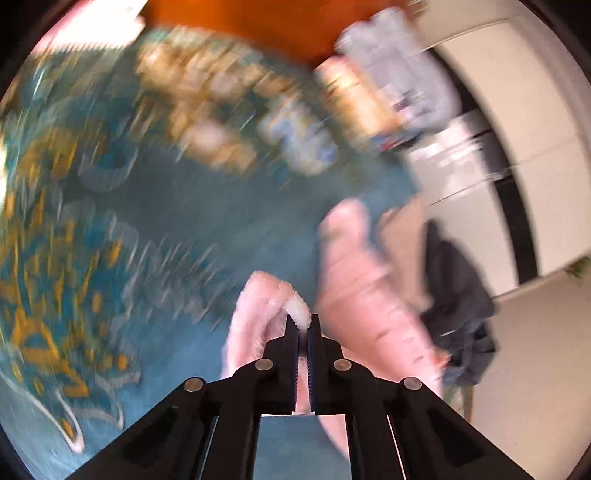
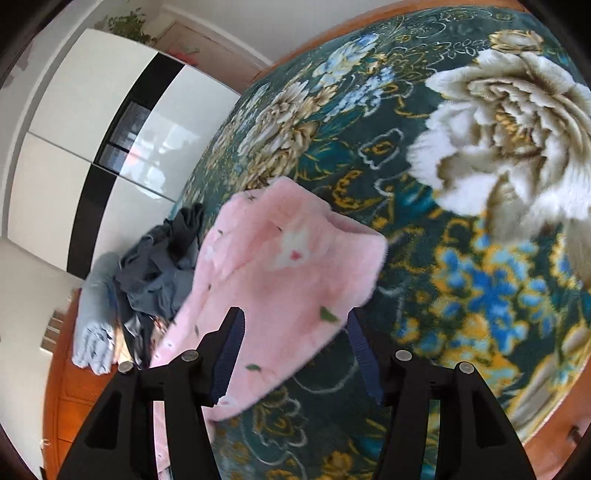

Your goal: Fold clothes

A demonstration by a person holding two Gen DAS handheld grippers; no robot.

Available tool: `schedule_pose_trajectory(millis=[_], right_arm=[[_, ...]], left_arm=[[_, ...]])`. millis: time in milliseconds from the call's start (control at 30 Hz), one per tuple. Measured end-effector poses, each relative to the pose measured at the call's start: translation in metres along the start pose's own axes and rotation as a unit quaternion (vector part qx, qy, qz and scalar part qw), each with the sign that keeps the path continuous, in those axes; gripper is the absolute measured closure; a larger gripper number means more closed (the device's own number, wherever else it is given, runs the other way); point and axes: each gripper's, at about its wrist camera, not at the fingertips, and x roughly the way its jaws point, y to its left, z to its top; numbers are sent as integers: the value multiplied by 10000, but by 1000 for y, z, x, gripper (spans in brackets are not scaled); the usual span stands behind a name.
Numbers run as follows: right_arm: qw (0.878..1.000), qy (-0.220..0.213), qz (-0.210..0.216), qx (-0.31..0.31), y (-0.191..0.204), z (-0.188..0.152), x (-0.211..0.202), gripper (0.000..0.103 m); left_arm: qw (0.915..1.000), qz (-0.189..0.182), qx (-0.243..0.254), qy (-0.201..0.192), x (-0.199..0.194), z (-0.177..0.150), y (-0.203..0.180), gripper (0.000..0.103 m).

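A pink fleece garment (image 2: 280, 266) with small flower prints lies partly folded on a teal floral blanket (image 2: 461, 258). My left gripper (image 1: 302, 321) is shut on a white-trimmed edge of the pink garment (image 1: 258, 314) and holds it just above the blanket; this view is blurred by motion. My right gripper (image 2: 295, 325) is open, its jaws wide apart on either side of the garment's near part, with cloth between them but not pinched.
A heap of dark grey clothes (image 2: 159, 266) and a light blue garment (image 2: 92, 332) lie at the blanket's edge; the heap (image 1: 458, 306) also shows in the left wrist view. White and black cabinets (image 2: 110, 129) stand beyond. An orange wooden frame (image 1: 240, 22) borders the blanket.
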Motion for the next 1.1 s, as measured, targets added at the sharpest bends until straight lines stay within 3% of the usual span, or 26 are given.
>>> schedule_pose_trajectory(millis=[67, 133, 167, 267, 400, 500, 533, 567, 600, 633, 700, 833, 933, 1033, 1100], right_arm=[[9999, -58, 114, -91, 15, 5, 2, 44], [10000, -55, 52, -35, 20, 6, 8, 41], [10000, -35, -18, 41, 20, 6, 12, 36], [9991, 97, -287, 301, 15, 4, 27, 36], [9960, 207, -648, 573, 8, 1, 48, 36], [9936, 209, -831, 736, 6, 4, 52, 36], [9928, 217, -884, 777, 6, 5, 52, 46], [9923, 231, -943, 767, 6, 6, 52, 74], [9918, 246, -1002, 757, 6, 8, 51, 88], [9915, 263, -1036, 744, 6, 9, 50, 94], [9944, 270, -805, 630, 13, 13, 44, 95], [9987, -355, 367, -56, 50, 29, -8, 95], [9907, -749, 934, -653, 65, 30, -49, 96], [9940, -592, 588, -704, 34, 18, -57, 96], [9990, -213, 45, -390, -8, 6, -45, 95]], left_arm=[[9974, -383, 402, -457, -34, 13, -20, 99], [9952, -420, 616, -626, -53, 13, -21, 99], [9954, -252, 723, -574, -54, 8, -15, 99], [9982, 366, 477, -13, -35, -14, 31, 99], [9972, 489, -338, 460, -19, -46, 93, 99], [9969, 488, -355, 499, -18, -55, 98, 99], [9971, 466, -348, 499, -18, -56, 97, 99], [9973, 439, -345, 482, -19, -55, 94, 99], [9976, 411, -326, 449, -20, -51, 90, 99], [9980, 401, -279, 413, -19, -46, 85, 99], [9991, 296, -175, 264, -26, -30, 70, 99], [9984, -453, 9, -334, -68, -5, 40, 99], [9970, -384, 298, -601, -90, -13, 39, 99], [9995, 80, 191, -237, -82, -36, 78, 99], [9990, 392, -154, 158, -68, -54, 115, 99]])
